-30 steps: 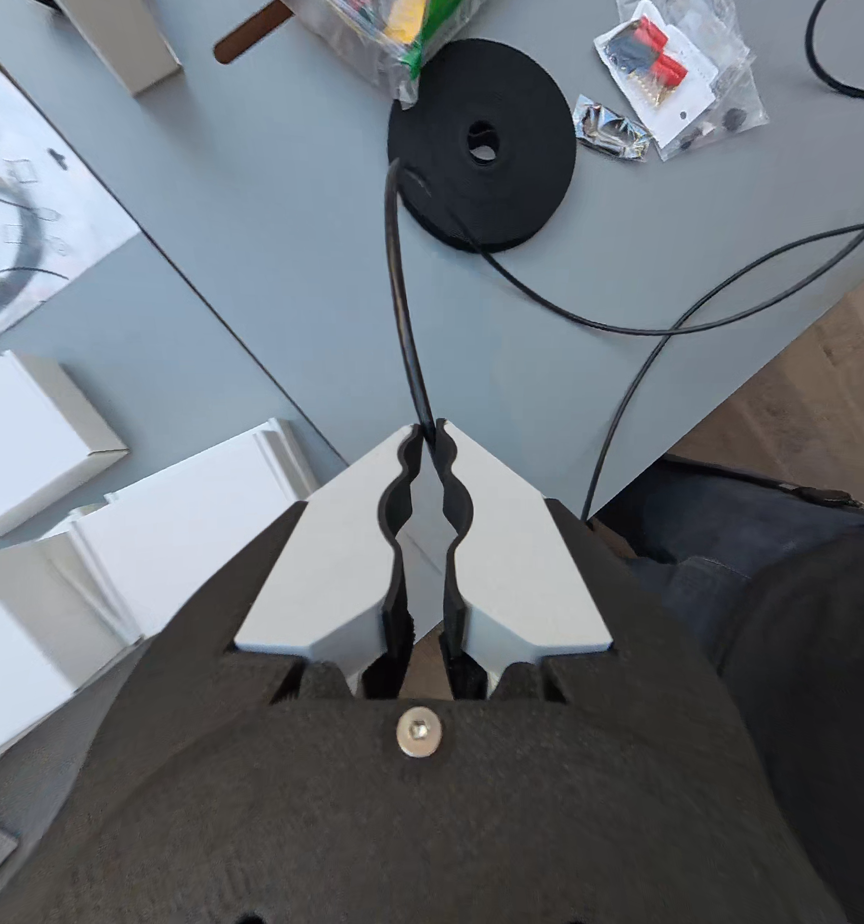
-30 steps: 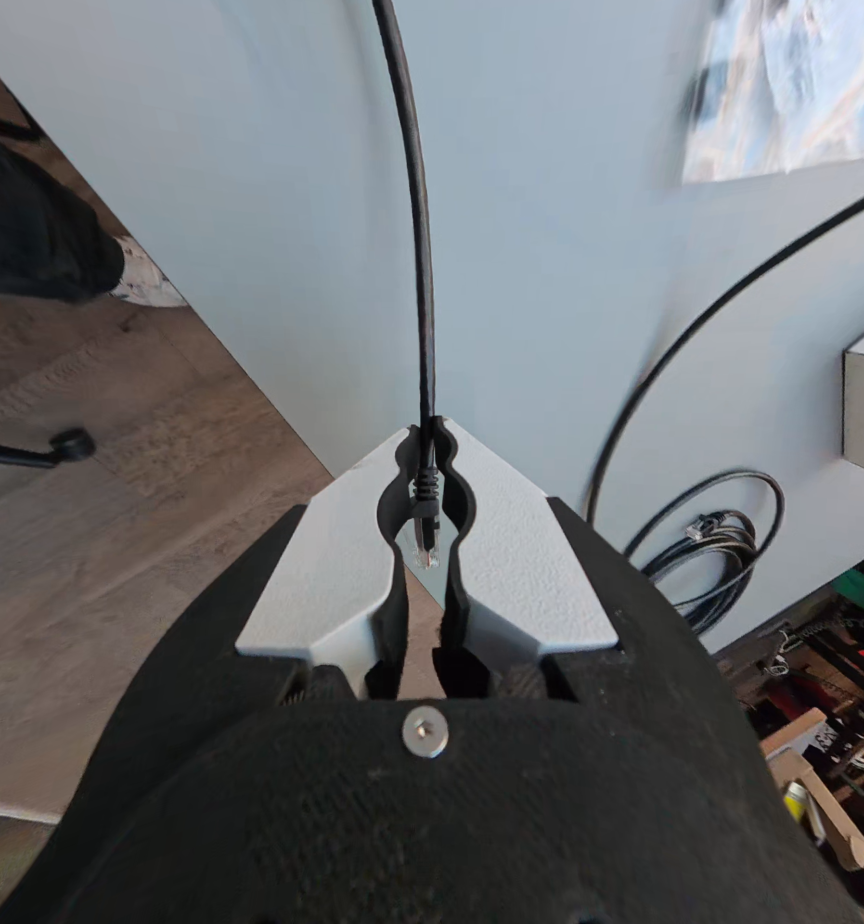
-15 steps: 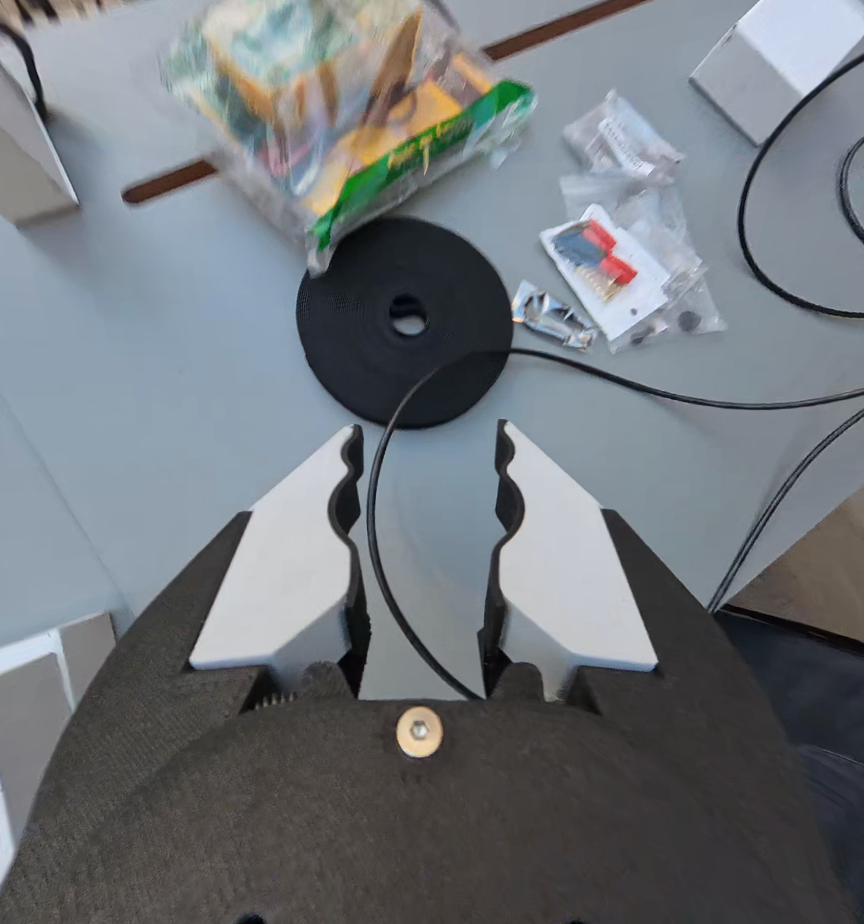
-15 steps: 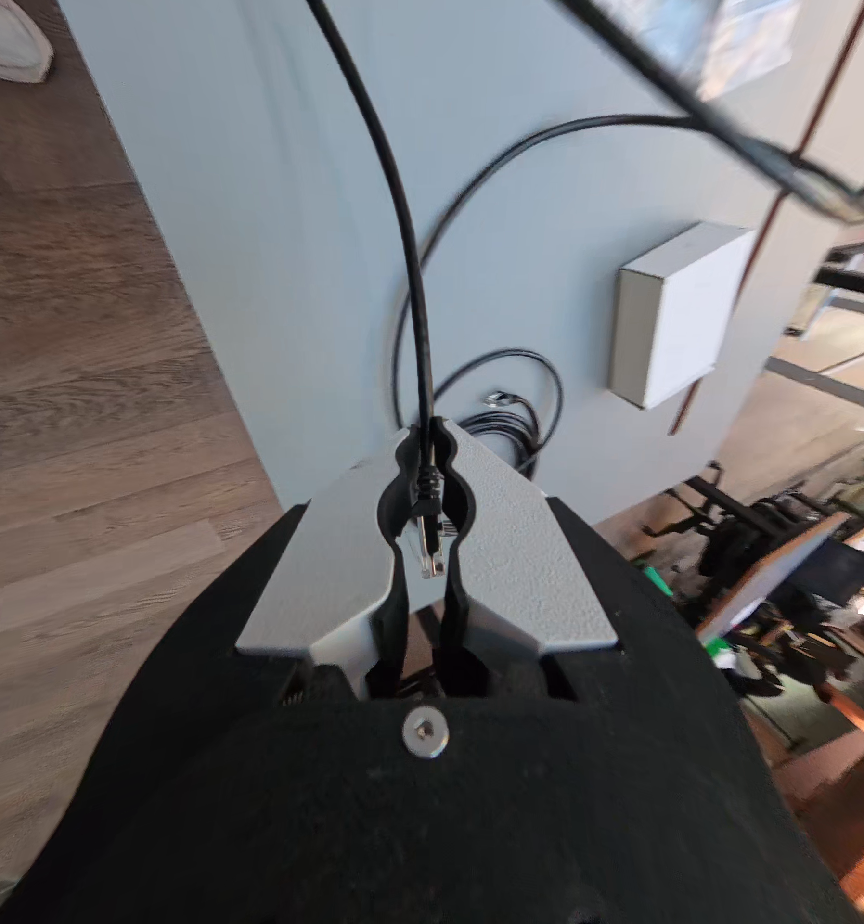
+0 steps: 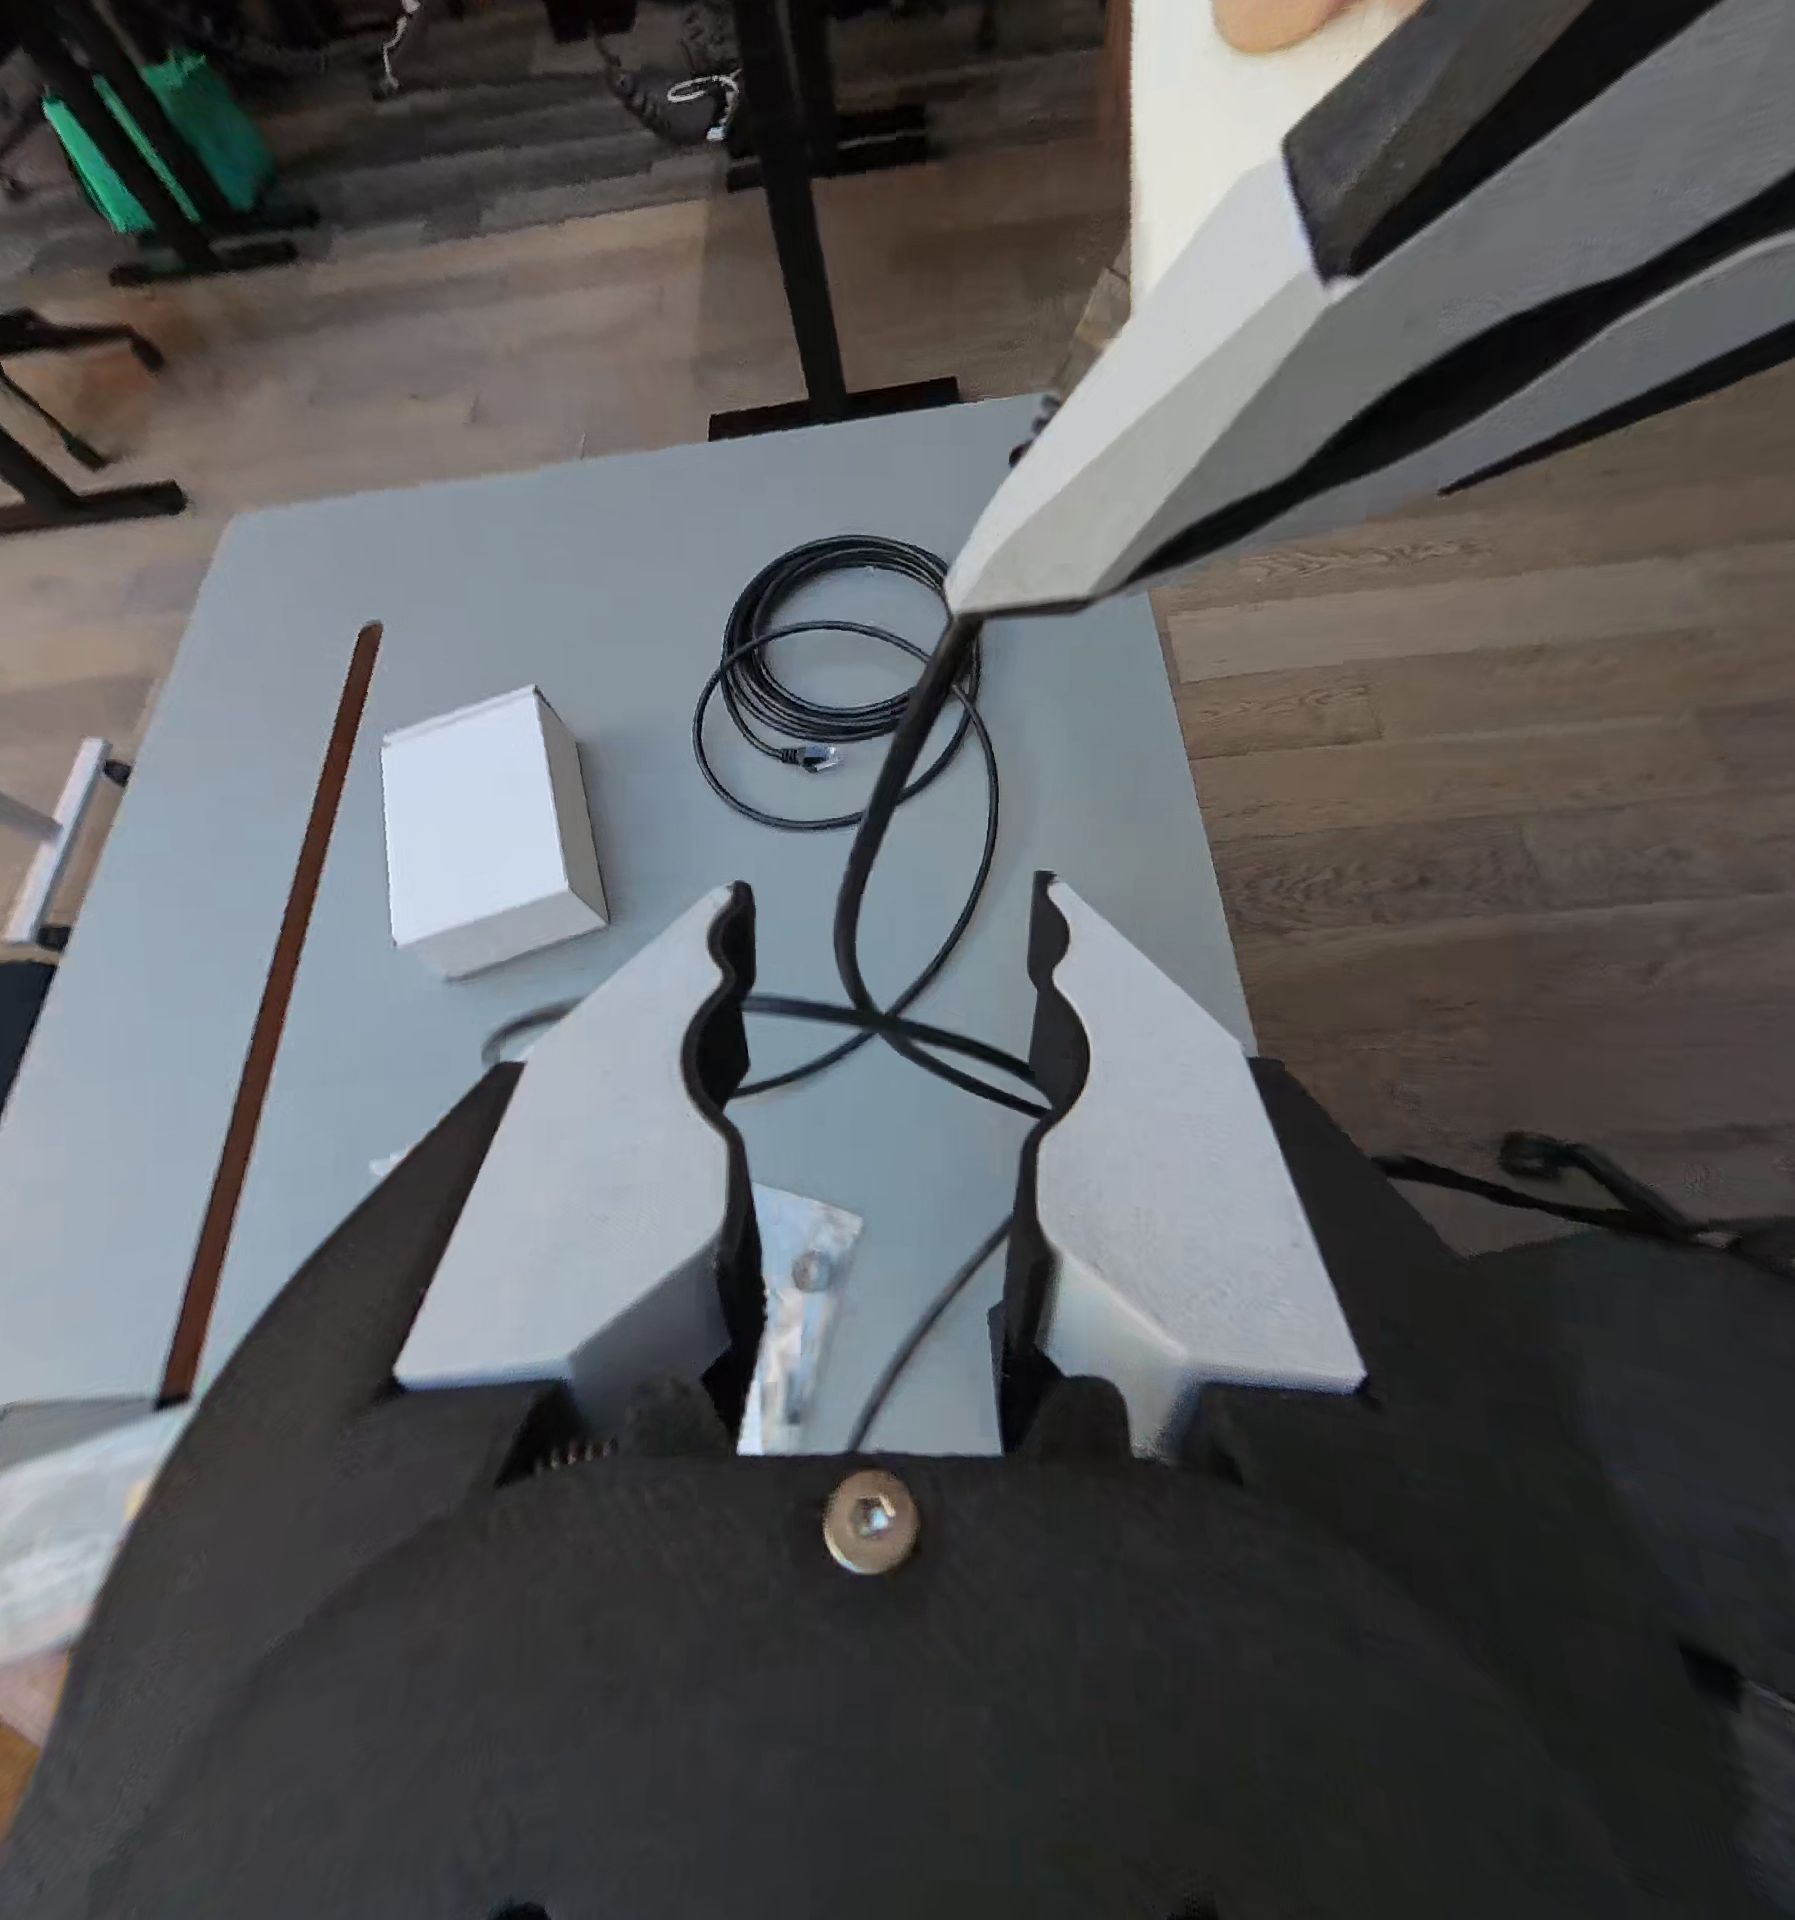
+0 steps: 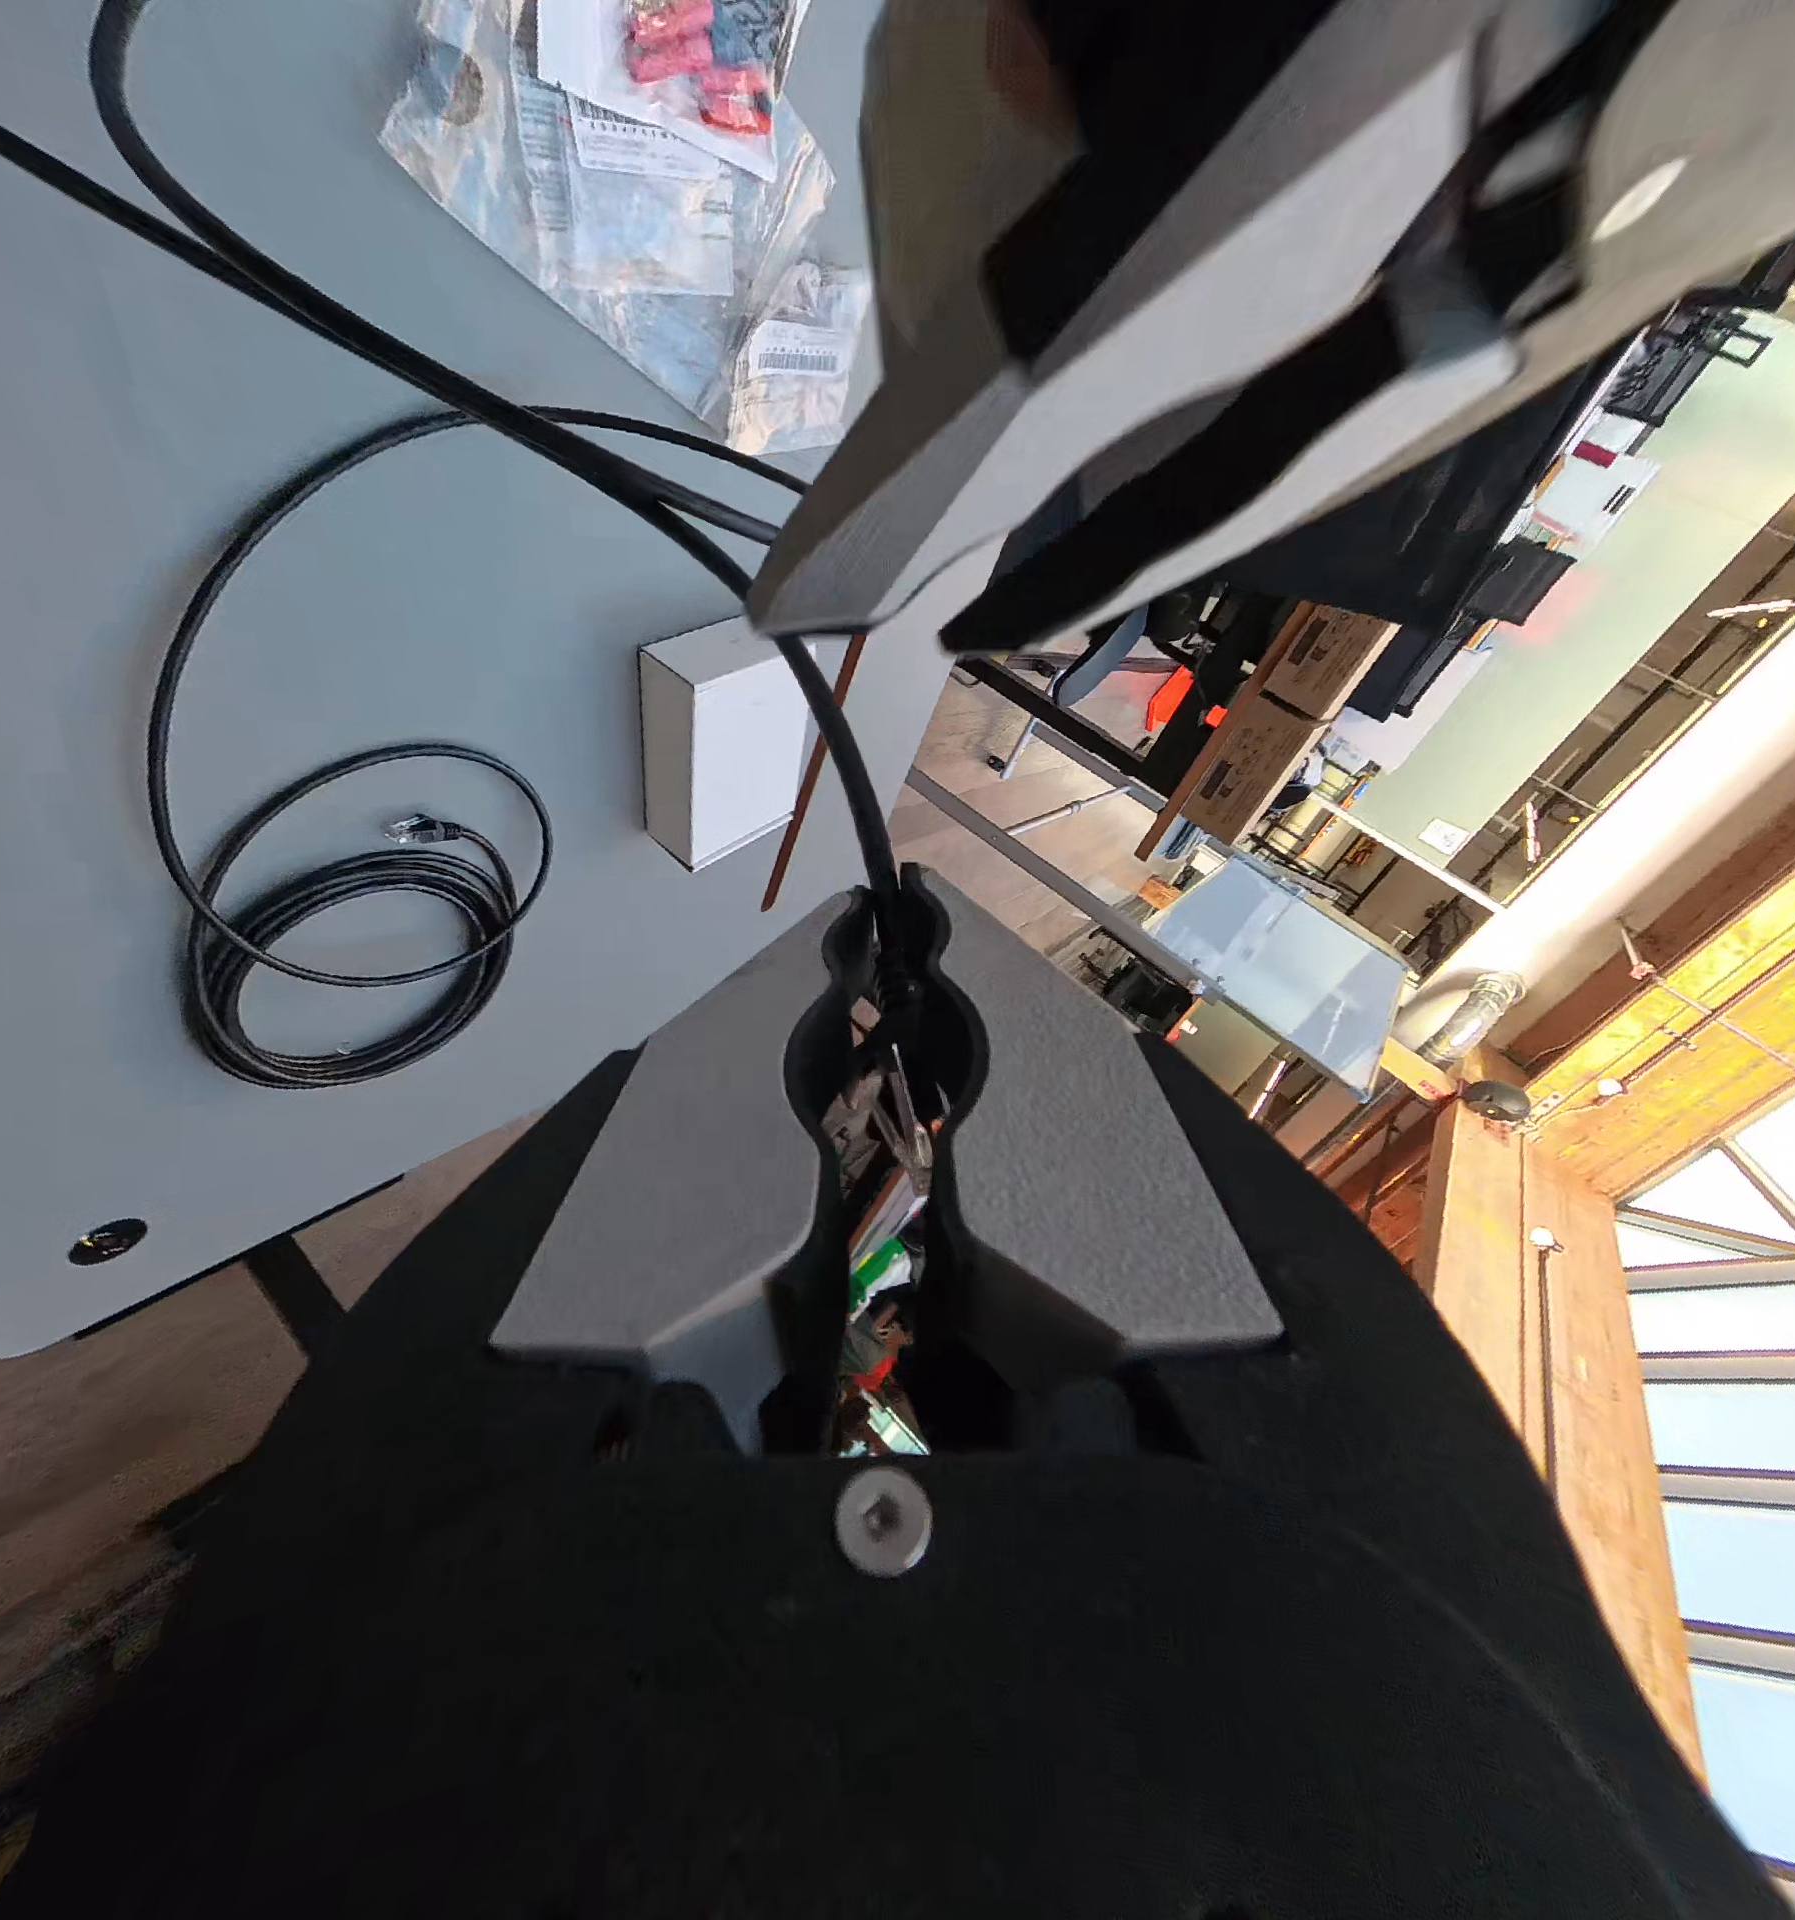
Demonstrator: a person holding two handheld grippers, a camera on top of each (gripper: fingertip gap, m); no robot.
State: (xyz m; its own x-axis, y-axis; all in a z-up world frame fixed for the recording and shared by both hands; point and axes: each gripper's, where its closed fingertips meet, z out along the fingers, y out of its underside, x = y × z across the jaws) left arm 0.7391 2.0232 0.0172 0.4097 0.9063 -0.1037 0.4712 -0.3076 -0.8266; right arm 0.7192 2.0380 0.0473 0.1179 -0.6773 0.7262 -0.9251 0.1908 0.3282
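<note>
The right gripper [image 6: 888, 909] is clamped on a thin black cable [image 5: 877, 831] just behind its clear plug [image 6: 908, 1127], which sits in the hollow between the closed jaws. The left gripper [image 5: 888, 899] hangs above the grey table [image 5: 186, 831] with its jaws wide apart and nothing in them; a loop of the cable crosses the gap below its fingertips without touching them. From the right gripper the cable drops in a soft curve to the table, where the rest lies as a loose coil [image 6: 353, 914] near a small white box [image 5: 482, 826], with clear plastic bags [image 6: 612, 177] farther off. The cable looks light and limp yet springy, holding its curl, with a smooth jacket likely to slide in a slack hold. The plug's clip looks fragile, so the sheath just behind it seems the safest place to pinch.
</note>
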